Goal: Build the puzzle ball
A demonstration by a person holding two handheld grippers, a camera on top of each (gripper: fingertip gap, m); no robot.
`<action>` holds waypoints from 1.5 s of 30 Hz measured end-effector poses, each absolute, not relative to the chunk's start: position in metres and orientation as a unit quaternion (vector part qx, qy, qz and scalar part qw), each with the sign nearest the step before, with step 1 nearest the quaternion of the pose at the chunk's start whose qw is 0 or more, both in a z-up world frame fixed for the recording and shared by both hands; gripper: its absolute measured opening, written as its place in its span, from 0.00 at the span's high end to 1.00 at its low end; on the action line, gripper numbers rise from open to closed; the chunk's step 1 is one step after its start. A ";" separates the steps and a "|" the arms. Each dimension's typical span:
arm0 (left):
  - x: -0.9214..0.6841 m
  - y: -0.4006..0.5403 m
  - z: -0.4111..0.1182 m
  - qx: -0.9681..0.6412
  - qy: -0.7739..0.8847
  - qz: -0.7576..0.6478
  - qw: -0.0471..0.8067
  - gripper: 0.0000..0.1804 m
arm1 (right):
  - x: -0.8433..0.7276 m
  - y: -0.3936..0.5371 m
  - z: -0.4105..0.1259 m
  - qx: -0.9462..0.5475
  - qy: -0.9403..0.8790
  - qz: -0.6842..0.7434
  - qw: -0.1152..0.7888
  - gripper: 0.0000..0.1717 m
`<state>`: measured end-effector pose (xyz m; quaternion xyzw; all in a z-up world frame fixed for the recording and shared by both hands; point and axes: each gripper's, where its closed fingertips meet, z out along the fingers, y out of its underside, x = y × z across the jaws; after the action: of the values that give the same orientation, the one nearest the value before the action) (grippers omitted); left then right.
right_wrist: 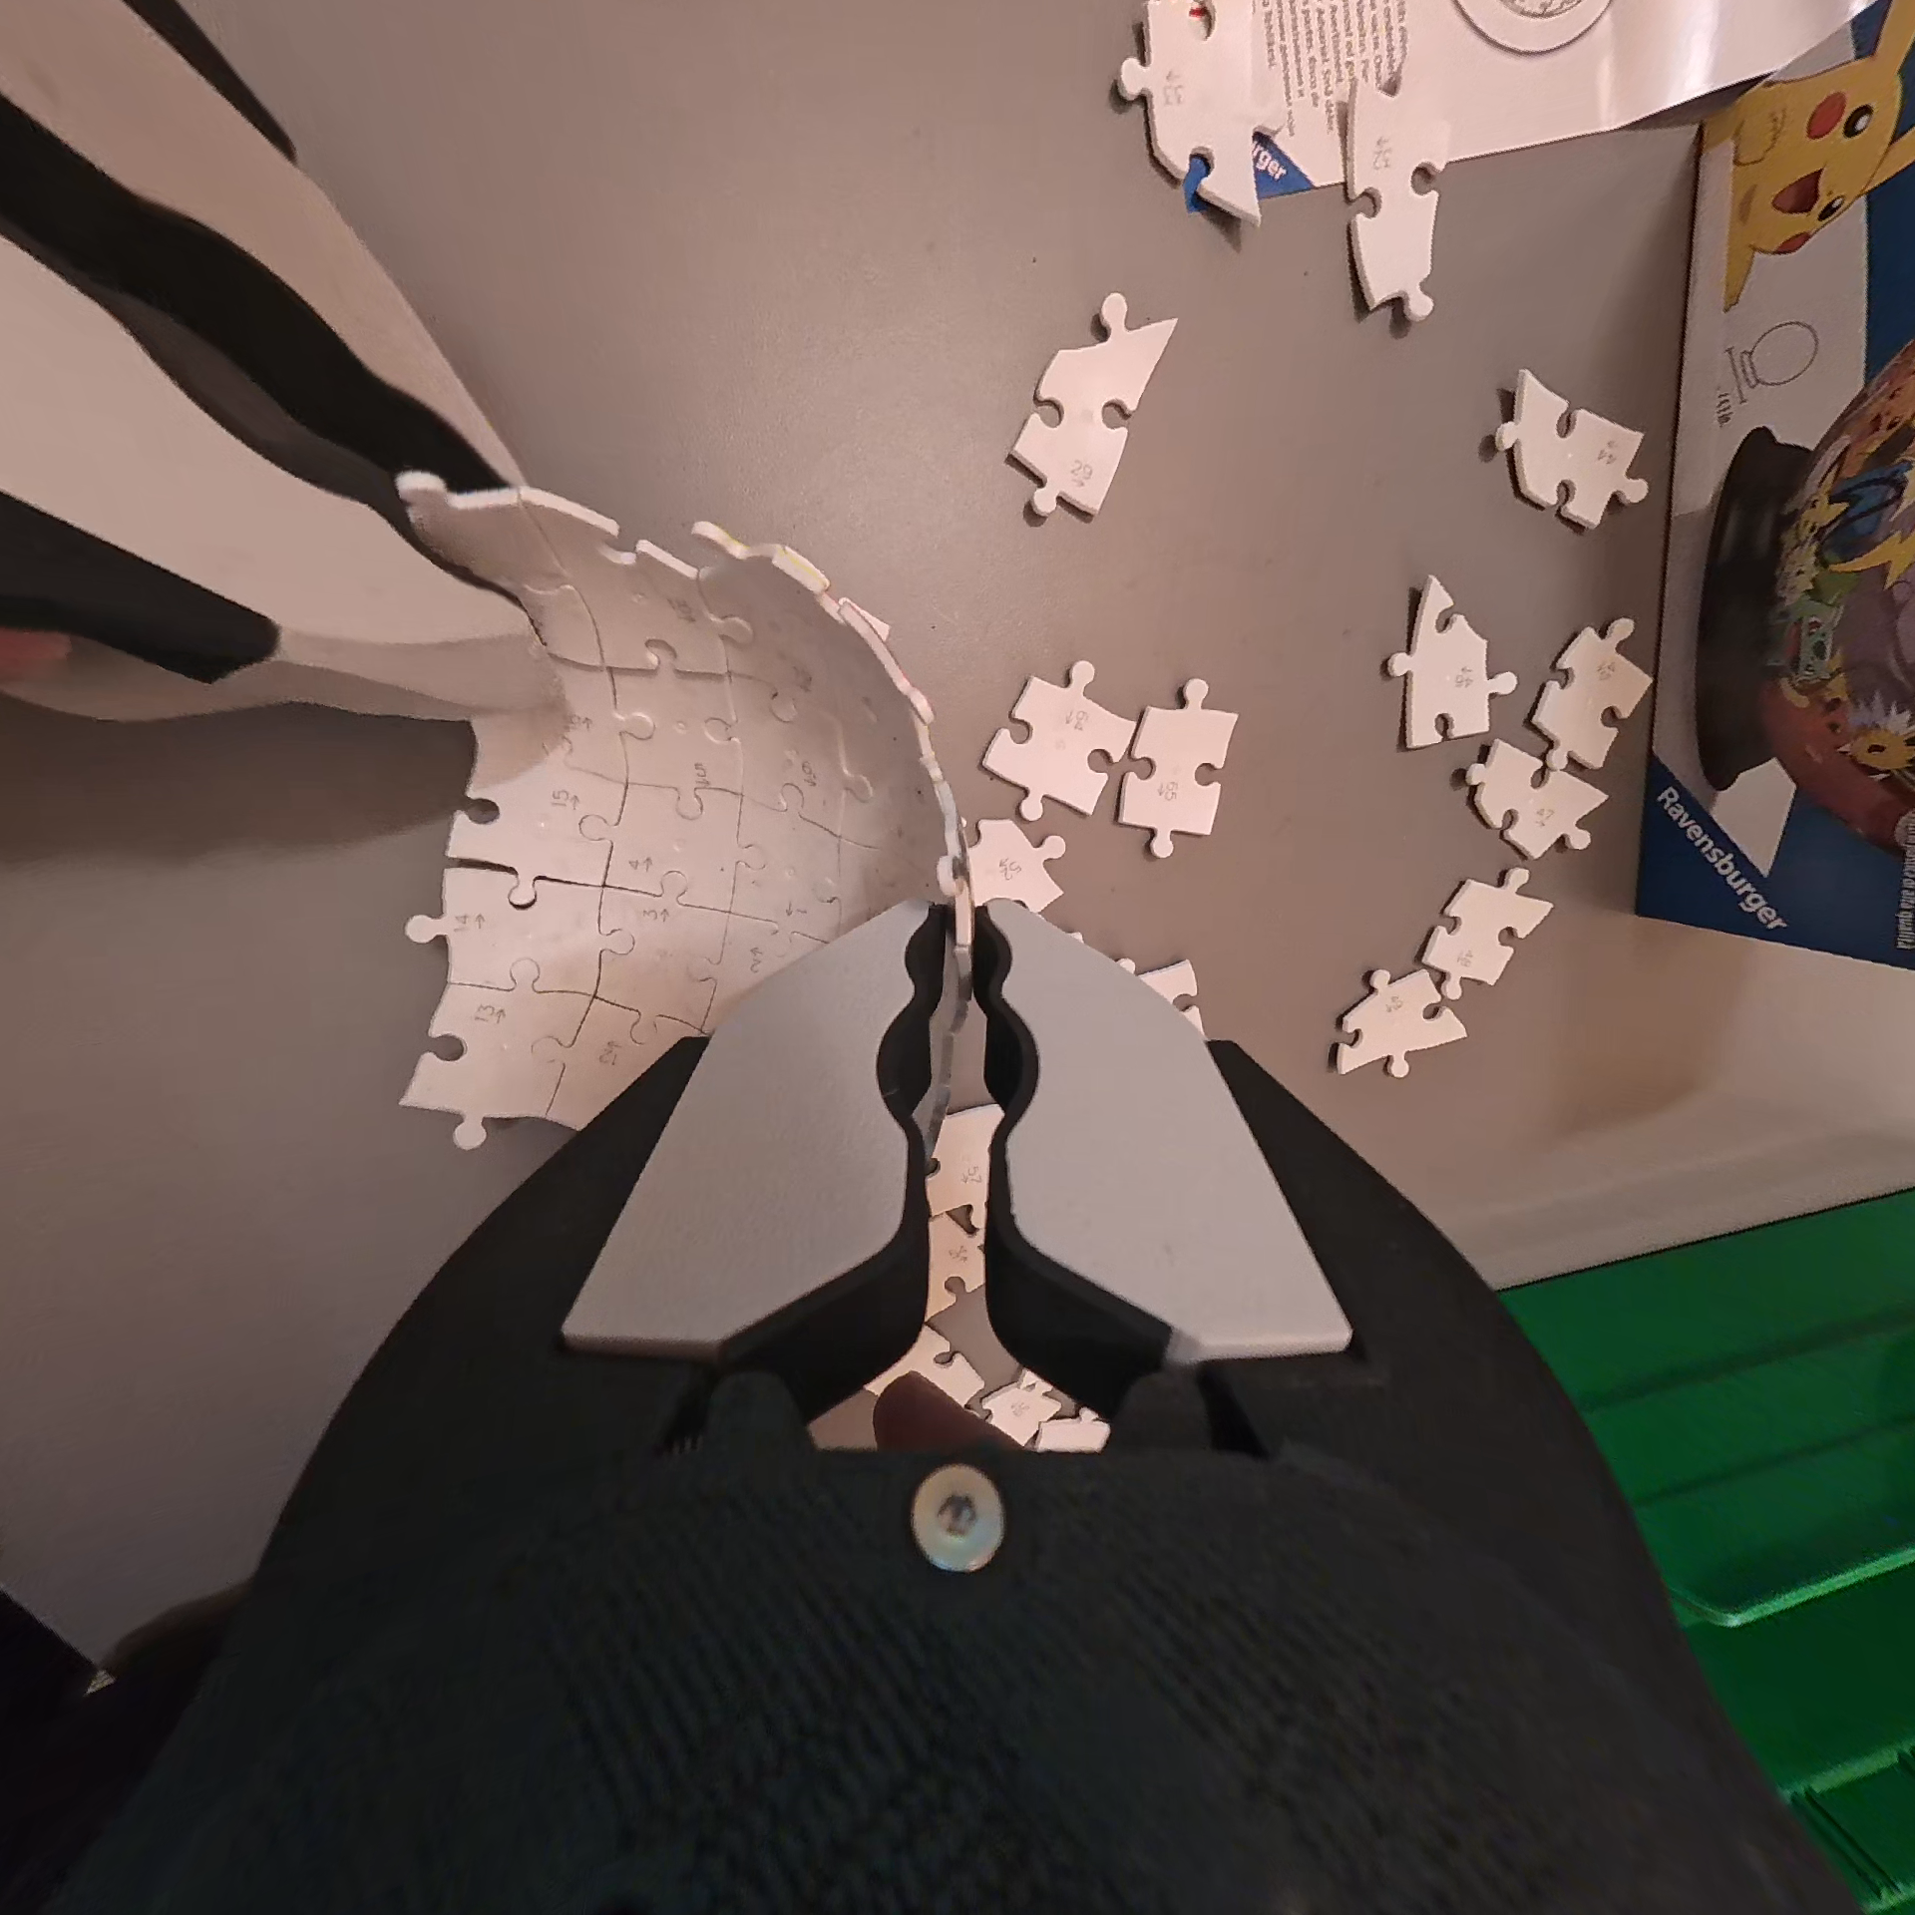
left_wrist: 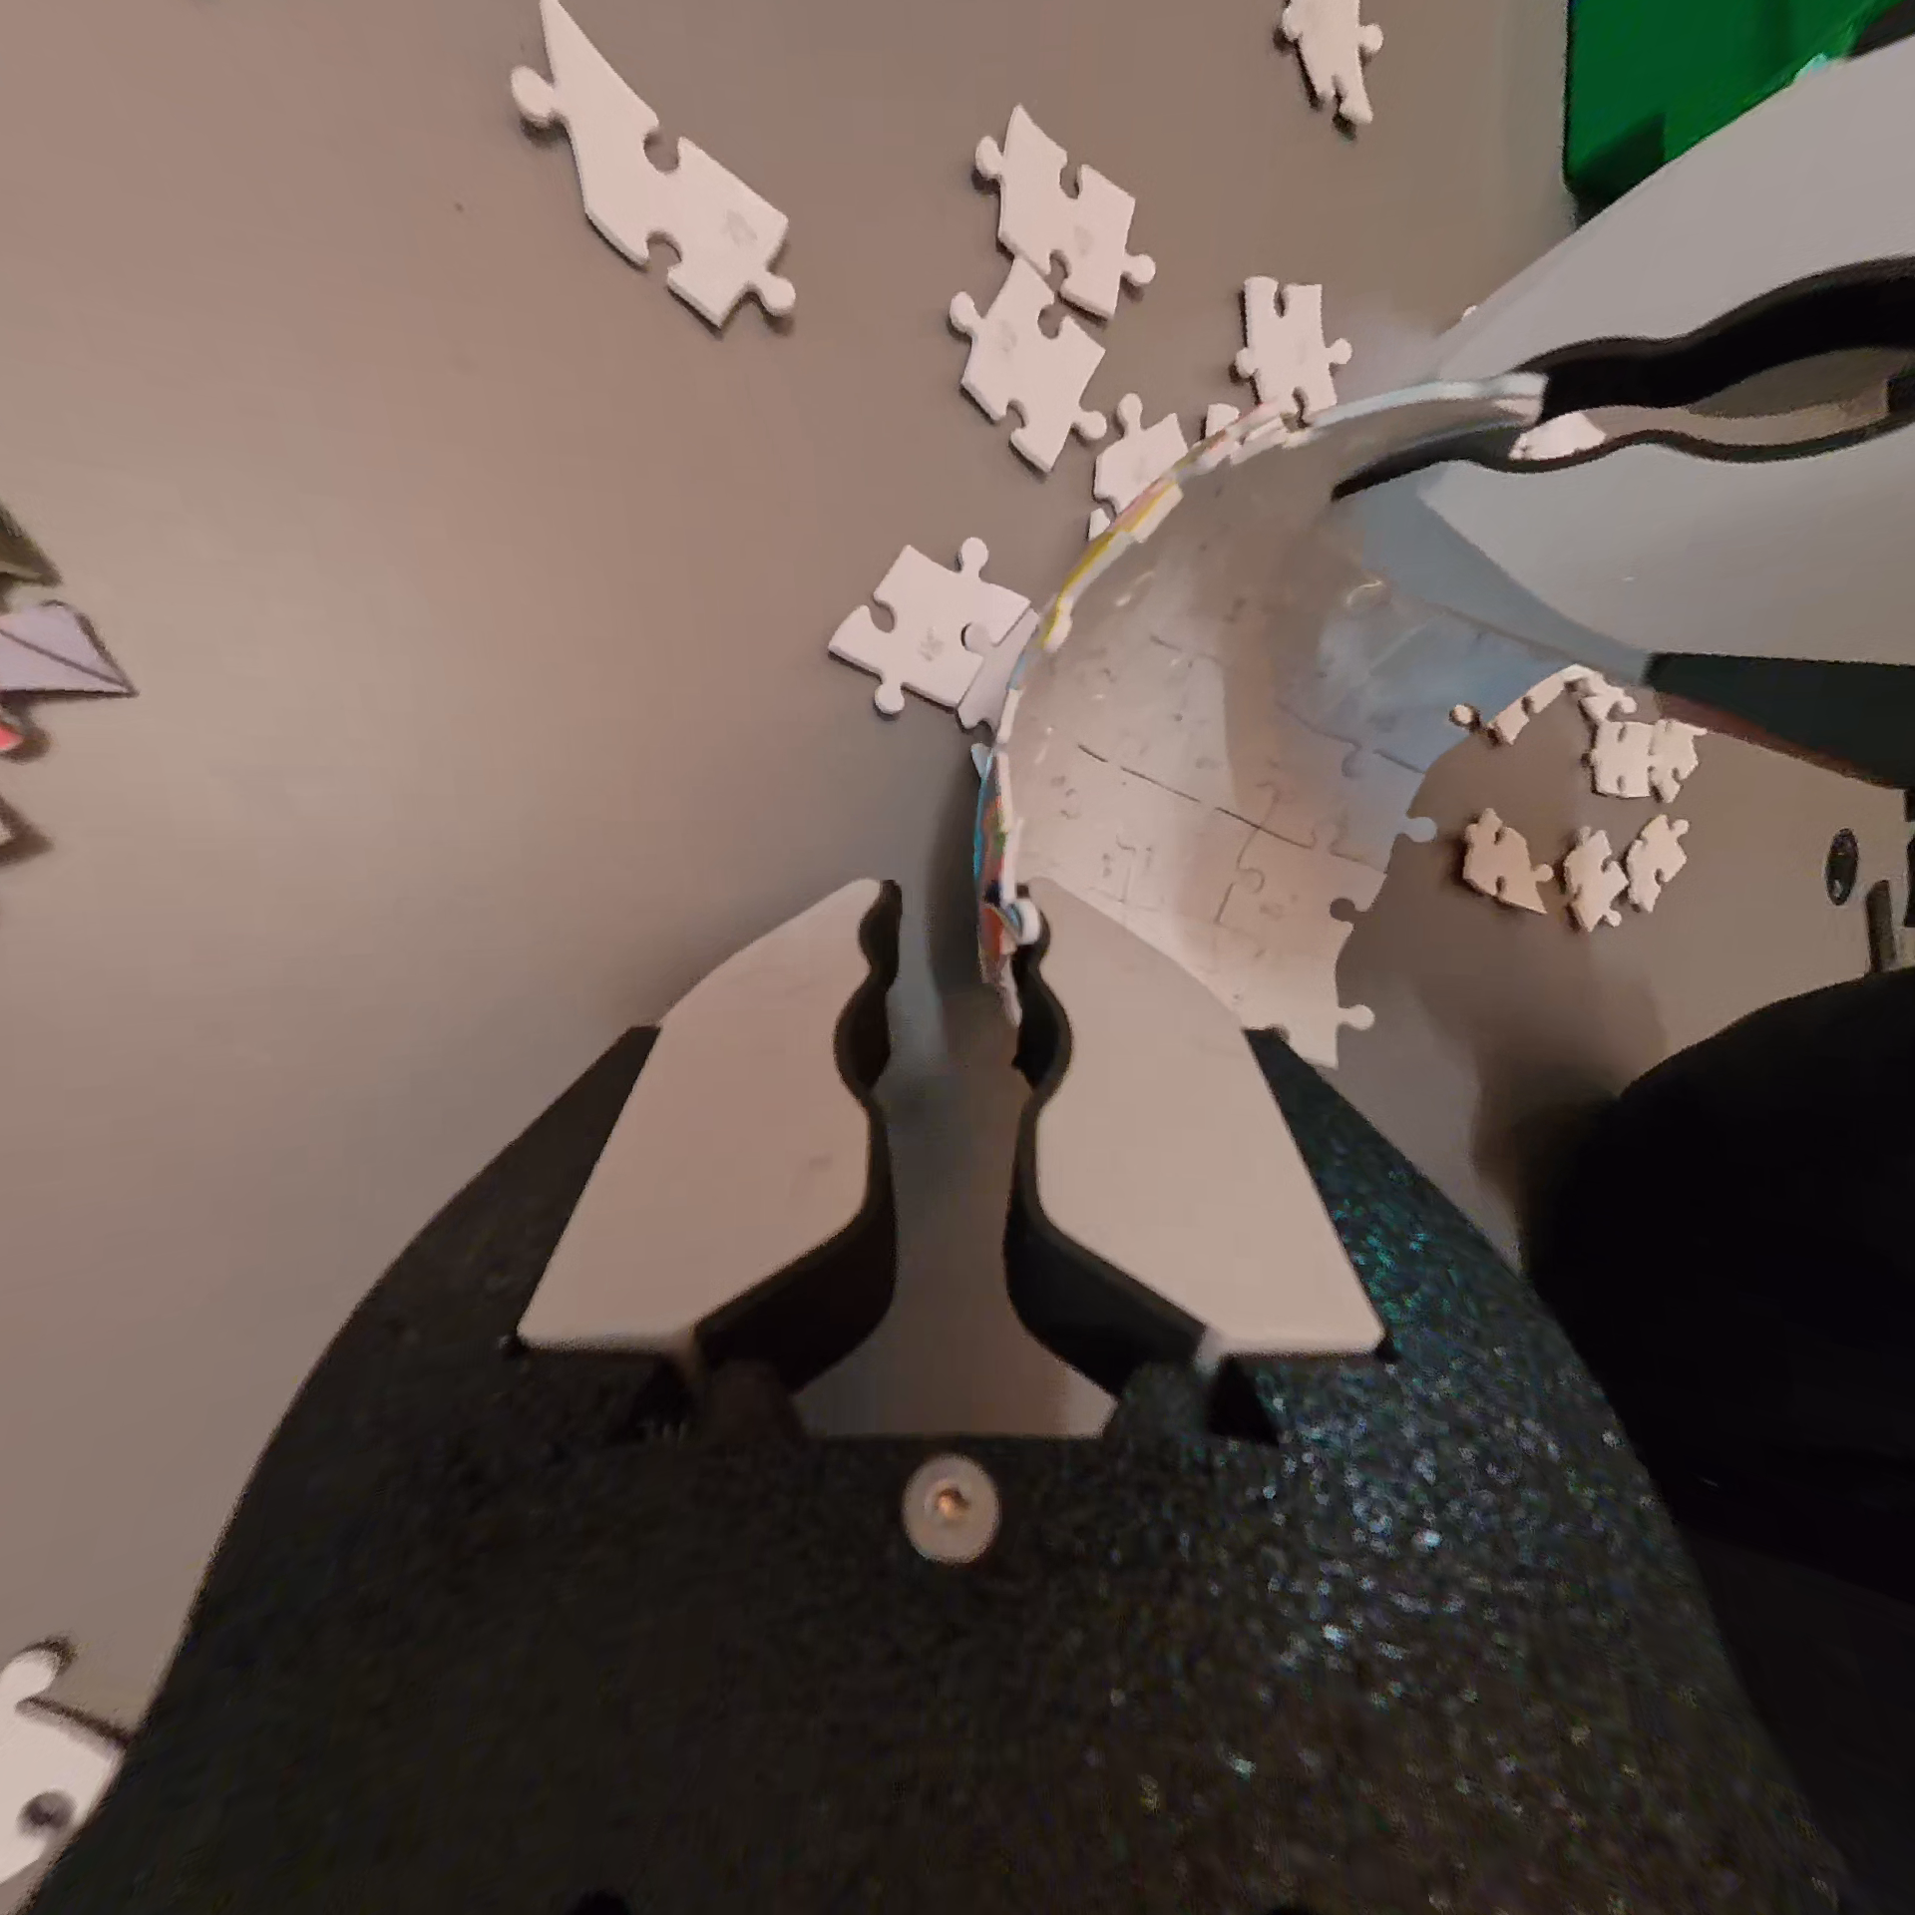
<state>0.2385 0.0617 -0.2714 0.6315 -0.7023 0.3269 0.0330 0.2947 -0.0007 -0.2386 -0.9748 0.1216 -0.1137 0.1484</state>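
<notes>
In the left wrist view, the left gripper points down at the grey table with its two fingers a little way apart. The curved puzzle shell stands up off the table. One end of its rim leans on the inner side of the right finger, but the other finger is not touching it, so this gripper is not holding anything. The right gripper comes in from the top right, tilted down, and pinches the far rim of the shell. The shell is held at one spot only, so it could bend and pop apart along the joins. A dark crack already shows between some of its pieces. If the left gripper closes crooked, it may push the rim sideways and snap a tab loose. In the right wrist view, the right gripper also points down, and its fingers are squeezed tight on the thin rim of the shell, white side facing up. The left gripper reaches in from the upper left beside the other end of the rim. The shell hangs over loose pieces, with a puzzle box and a green crate off to the right. If the rim slips from that thin pinch, the shell could drop onto those pieces and break up.
</notes>
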 end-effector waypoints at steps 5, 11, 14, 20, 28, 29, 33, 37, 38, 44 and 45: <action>0.237 0.055 -0.272 0.636 -0.690 0.340 0.059 0.98 | 0.295 0.000 -0.239 -0.975 0.122 -0.115 0.149 0.97; 0.239 0.055 -0.273 0.636 -0.688 0.344 0.066 0.99 | 0.295 -0.001 -0.239 -0.974 0.126 -0.114 0.150 0.97; 0.240 0.054 -0.273 0.636 -0.685 0.347 0.072 0.99 | 0.296 -0.001 -0.238 -0.973 0.128 -0.116 0.151 0.97; 0.241 0.058 -0.264 0.638 -0.672 0.370 0.068 0.89 | 0.299 -0.006 -0.240 -0.972 0.140 -0.112 0.150 0.97; 0.222 0.060 -0.274 0.634 -0.696 0.331 0.064 0.88 | 0.298 -0.009 -0.243 -0.973 0.143 -0.104 0.145 0.97; 0.222 0.057 -0.276 0.635 -0.692 0.335 0.071 0.88 | 0.298 -0.009 -0.243 -0.974 0.143 -0.104 0.145 0.97; 0.226 0.048 -0.277 0.630 -0.693 0.345 0.068 0.97 | 0.298 -0.008 -0.241 -0.973 0.141 -0.104 0.148 0.96; 0.230 0.048 -0.273 0.619 -0.700 0.350 0.059 0.98 | 0.297 -0.008 -0.238 -0.972 0.138 -0.092 0.165 0.89; 0.231 0.049 -0.272 0.610 -0.708 0.350 0.058 0.99 | 0.295 -0.008 -0.235 -0.971 0.135 -0.083 0.178 0.85; 0.232 0.062 -0.265 0.508 -0.794 0.328 0.058 0.99 | 0.288 -0.010 -0.179 -0.944 0.034 -0.062 0.323 0.78; 0.233 0.064 -0.264 0.491 -0.806 0.324 0.060 0.99 | 0.288 -0.006 -0.172 -0.936 -0.001 -0.070 0.344 0.78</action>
<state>0.2329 0.0637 -0.2639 0.4911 -0.8063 0.3241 0.0599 0.2881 -0.0063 -0.1724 -0.9364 -0.0011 -0.0696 0.3441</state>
